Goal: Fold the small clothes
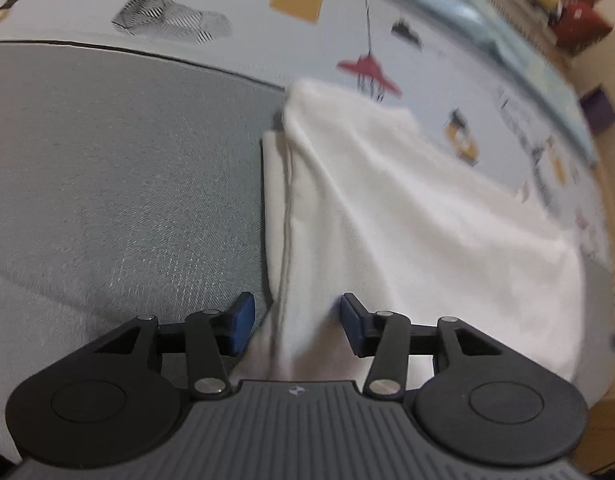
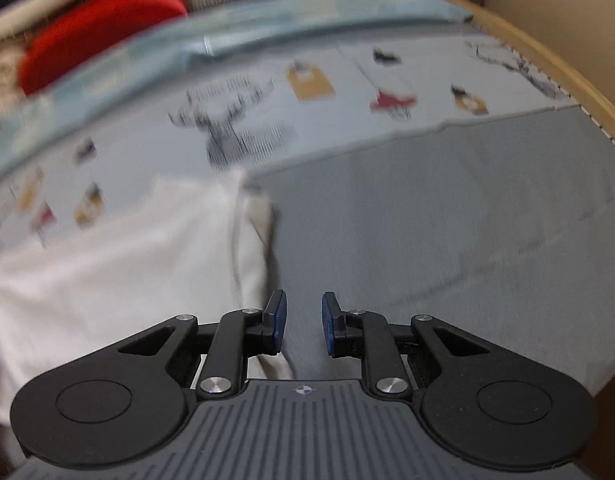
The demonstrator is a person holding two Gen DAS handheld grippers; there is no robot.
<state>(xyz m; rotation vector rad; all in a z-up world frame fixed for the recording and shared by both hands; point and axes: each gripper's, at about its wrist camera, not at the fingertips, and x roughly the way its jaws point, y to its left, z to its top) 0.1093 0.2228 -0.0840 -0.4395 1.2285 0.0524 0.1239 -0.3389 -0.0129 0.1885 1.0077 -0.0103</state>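
The white cloth (image 1: 387,208) lies on the bed, half on the gray blanket (image 1: 107,180) and half on the picture sheet (image 1: 447,80). One side is already folded over, with a thin strip poking out at the edge (so a first fold looks done). The left gripper (image 1: 295,320) is open over the cloth's near edge, not pinching it. The right gripper (image 2: 303,324) is open a little, holding nothing, just beside the cloth. More folding is likely left.

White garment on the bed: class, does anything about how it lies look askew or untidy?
Yes. The white garment is folded unevenly: a lower layer sticks out past the top layer's edge along one side, over the grey sheet.
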